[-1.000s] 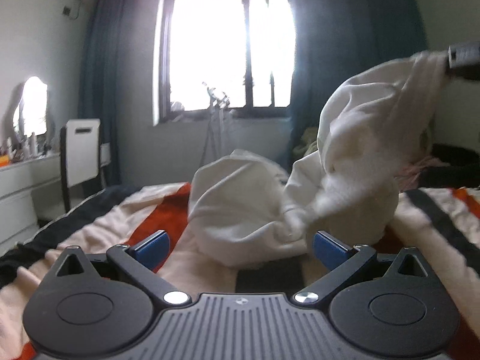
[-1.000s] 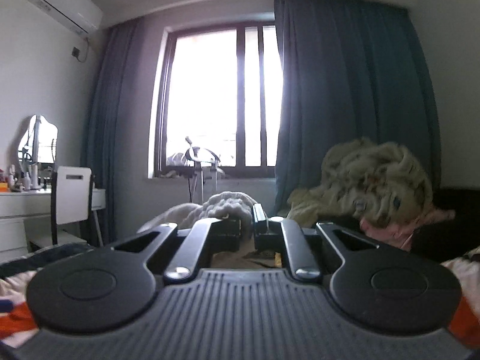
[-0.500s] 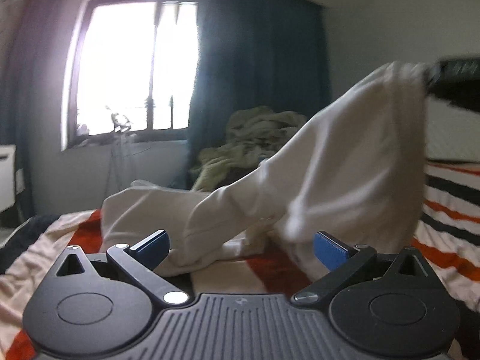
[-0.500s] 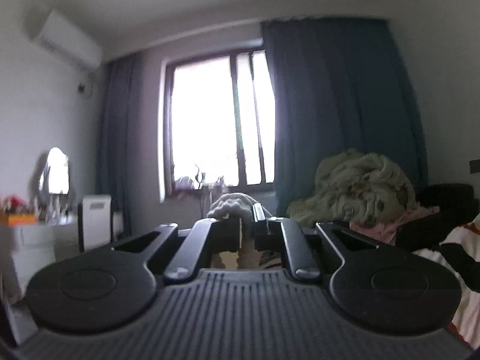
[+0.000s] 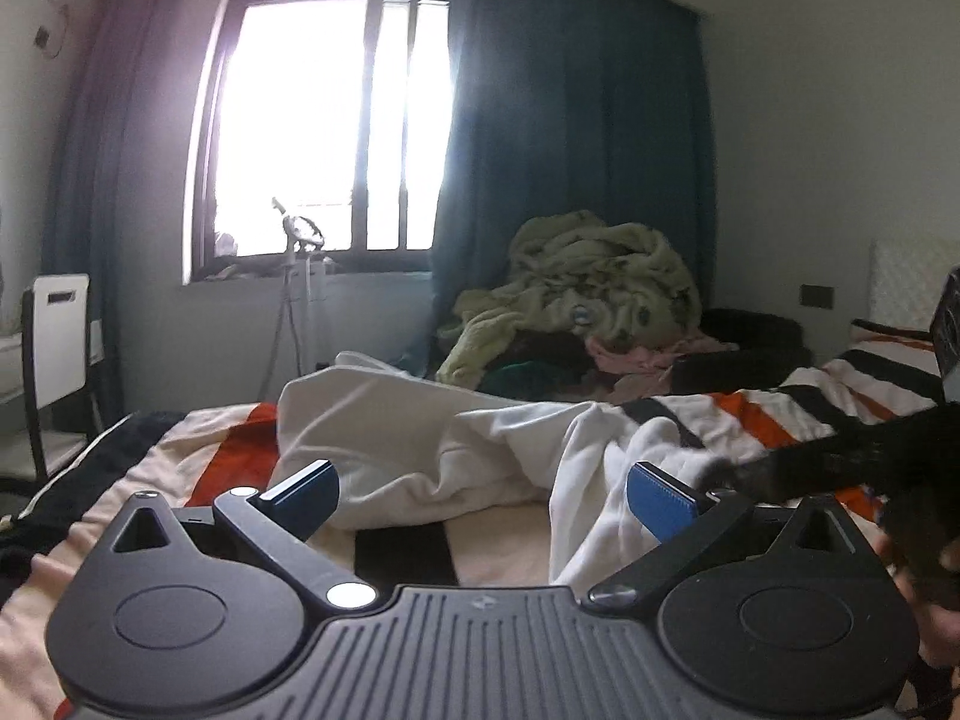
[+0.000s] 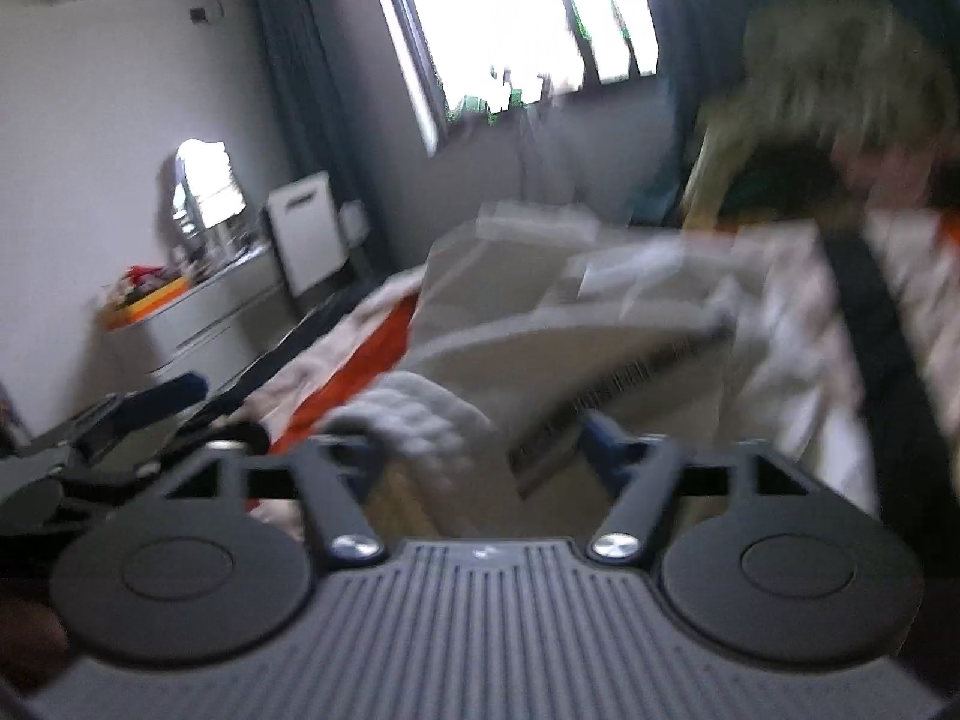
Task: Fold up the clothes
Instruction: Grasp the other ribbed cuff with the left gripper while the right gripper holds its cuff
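Down comes the white garment [image 5: 420, 438]: half a second ago it hung stretched high toward the upper right of the left wrist view, and now it lies crumpled across the striped bedspread [image 5: 780, 414] in the middle of the frame. Left gripper [image 5: 483, 489] is spread wide, its 2 blue-tipped fingers [image 5: 300, 489] far apart at lower left and lower right, nothing between them, with a fold of the white cloth draped just in front of the right-hand one. At the right edge of that view a dark blurred shape reaches in toward the cloth. Over in the right wrist view everything is smeared with motion and the frame is tilted; the right gripper [image 6: 480, 450] shows its fingers parted now where they were pinched on the cloth before, and a bunched lump of white fabric [image 6: 420, 426] sits between them, though I cannot tell whether either finger touches it. Beyond, the pale garment [image 6: 570, 300] spreads over the bed at centre frame. Behind it all, the bright window [image 5: 324, 132] fills upper left, dark blue curtains [image 5: 570, 168] hang beside it, and an olive blanket heap [image 5: 588, 276] piles up at centre right.
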`<state>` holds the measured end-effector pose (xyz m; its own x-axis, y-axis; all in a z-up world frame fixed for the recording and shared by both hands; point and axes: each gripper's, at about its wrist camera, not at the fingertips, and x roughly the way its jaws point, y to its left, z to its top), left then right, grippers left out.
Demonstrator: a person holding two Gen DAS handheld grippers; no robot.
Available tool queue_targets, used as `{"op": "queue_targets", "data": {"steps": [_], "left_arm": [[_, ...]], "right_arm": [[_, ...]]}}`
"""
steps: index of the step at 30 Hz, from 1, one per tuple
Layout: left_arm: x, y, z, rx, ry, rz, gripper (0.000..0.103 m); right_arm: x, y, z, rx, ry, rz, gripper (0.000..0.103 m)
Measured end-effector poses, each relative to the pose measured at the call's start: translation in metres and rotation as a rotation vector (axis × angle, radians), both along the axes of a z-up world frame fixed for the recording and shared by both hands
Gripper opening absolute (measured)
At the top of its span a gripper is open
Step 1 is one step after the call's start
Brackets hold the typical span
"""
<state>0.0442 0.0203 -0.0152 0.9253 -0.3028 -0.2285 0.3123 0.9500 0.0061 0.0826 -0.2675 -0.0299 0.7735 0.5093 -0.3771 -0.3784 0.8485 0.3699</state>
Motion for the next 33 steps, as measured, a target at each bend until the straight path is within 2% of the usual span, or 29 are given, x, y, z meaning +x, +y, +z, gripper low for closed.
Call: {"op": "queue_targets", "data": {"steps": [3,6,8,11,15,16,19,21,23,25,28,31,33], "left_arm": [[0.000,-0.002,0.000,0.014,0.018,-0.020,0.103],[-0.003,-0.014,-0.005,0.051,0.002,-0.063,0.103],[-0.007,-0.024,-0.008,0.074,-0.005,-0.087,0.103],[-0.010,-0.038,-0.016,0.130,0.002,-0.116,0.103],[-0.005,-0.060,-0.031,0.254,0.005,-0.097,0.103],[0.000,-0.065,-0.033,0.263,0.000,-0.086,0.103],[0.015,-0.081,-0.040,0.274,-0.016,-0.058,0.103],[0.029,-0.088,-0.039,0.230,-0.011,-0.042,0.103],[0.043,-0.091,-0.038,0.171,-0.002,-0.021,0.103],[0.056,-0.086,-0.037,0.120,-0.003,0.070,0.103],[0.071,-0.057,-0.030,-0.001,0.030,0.196,0.103],[0.079,-0.028,-0.024,-0.096,0.036,0.331,0.103],[0.081,-0.010,-0.020,-0.131,0.040,0.404,0.103]], "right_arm": [[-0.013,-0.009,0.005,0.033,0.038,0.021,0.080],[-0.029,-0.021,0.016,0.044,0.053,0.019,0.086],[-0.038,-0.032,0.020,0.007,0.033,-0.016,0.086],[-0.047,-0.048,0.019,-0.046,0.033,-0.151,0.086],[-0.039,-0.063,0.008,-0.171,0.098,-0.358,0.086],[-0.036,-0.068,0.004,-0.174,0.116,-0.396,0.086],[-0.029,-0.089,-0.012,-0.090,0.202,-0.465,0.086],[-0.026,-0.100,-0.023,-0.027,0.264,-0.498,0.086],[-0.025,-0.105,-0.033,-0.013,0.306,-0.526,0.086],[-0.024,-0.106,-0.040,0.009,0.335,-0.533,0.086],[-0.025,-0.101,-0.045,0.055,0.350,-0.496,0.086],[-0.018,-0.082,-0.046,0.034,0.354,-0.405,0.086],[-0.012,-0.065,-0.049,-0.044,0.358,-0.375,0.086]]}}
